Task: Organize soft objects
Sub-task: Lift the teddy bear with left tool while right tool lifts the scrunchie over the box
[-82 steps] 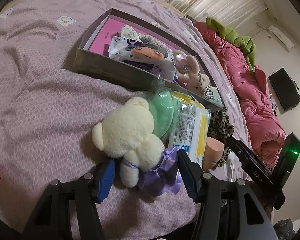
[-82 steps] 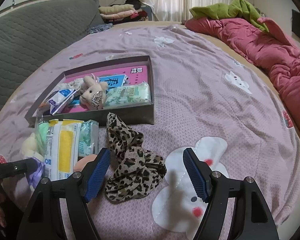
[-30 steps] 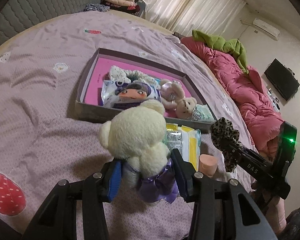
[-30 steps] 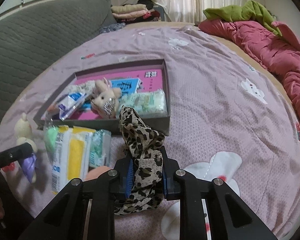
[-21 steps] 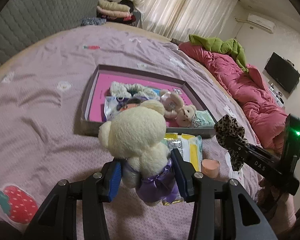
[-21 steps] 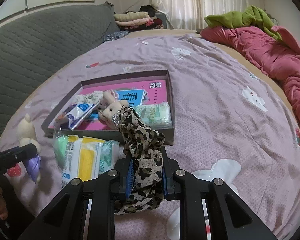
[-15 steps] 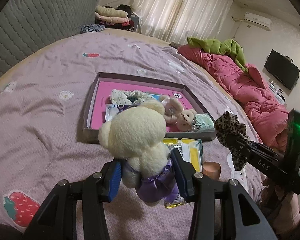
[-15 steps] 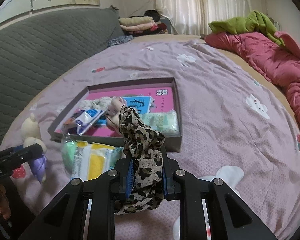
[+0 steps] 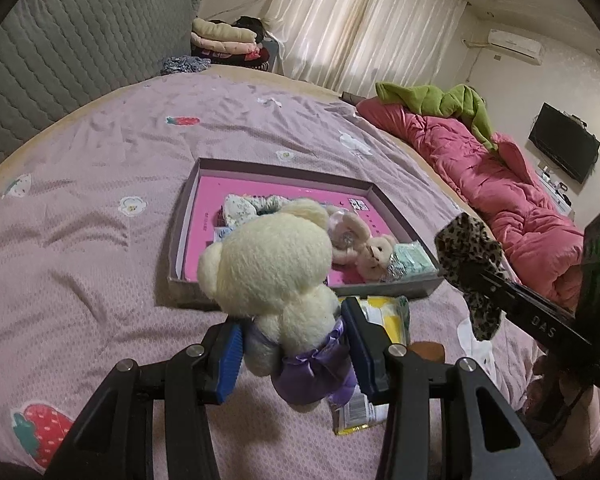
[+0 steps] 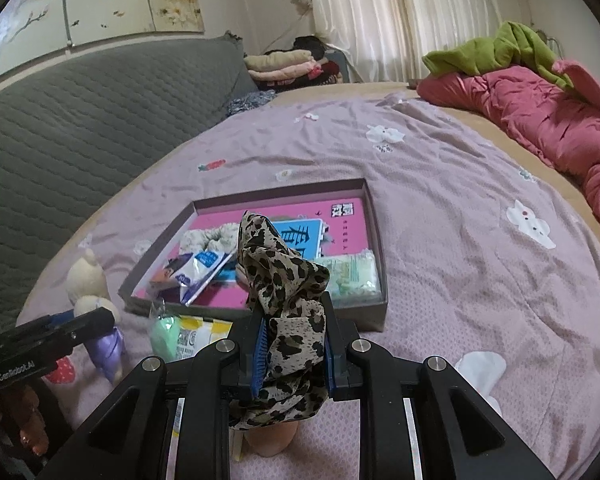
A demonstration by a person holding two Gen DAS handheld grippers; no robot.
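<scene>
A cream teddy bear (image 9: 272, 264) in a purple dress is lifted off the bed, my left gripper (image 9: 296, 340) shut on its body. My right gripper (image 10: 294, 340) is shut on a leopard-print scrunchie (image 10: 288, 280), which also shows at the right of the left wrist view (image 9: 466, 248). Beyond both lies a shallow grey box (image 9: 392, 290) with a pink floor, holding a pale scrunchie (image 10: 216, 238), a pink bunny (image 9: 346, 232), a small bear (image 9: 376, 258), a wipes pack (image 10: 348, 276) and a doll packet (image 10: 196, 272). The teddy (image 10: 88, 280) appears at the left of the right wrist view.
On the purple bedspread (image 9: 80, 240) in front of the box lie a yellow wipes pack (image 9: 384, 312), a green puff (image 10: 164, 334) and a peach sponge (image 10: 274, 440). A pink quilt (image 9: 520, 208) lies at the right, a grey headboard (image 10: 80, 120) behind. A person's hand (image 10: 30, 428) holds the left gripper.
Both grippers have risen a little and tilted, so the box sits lower and farther in view. The teddy and the scrunchie stay gripped.
</scene>
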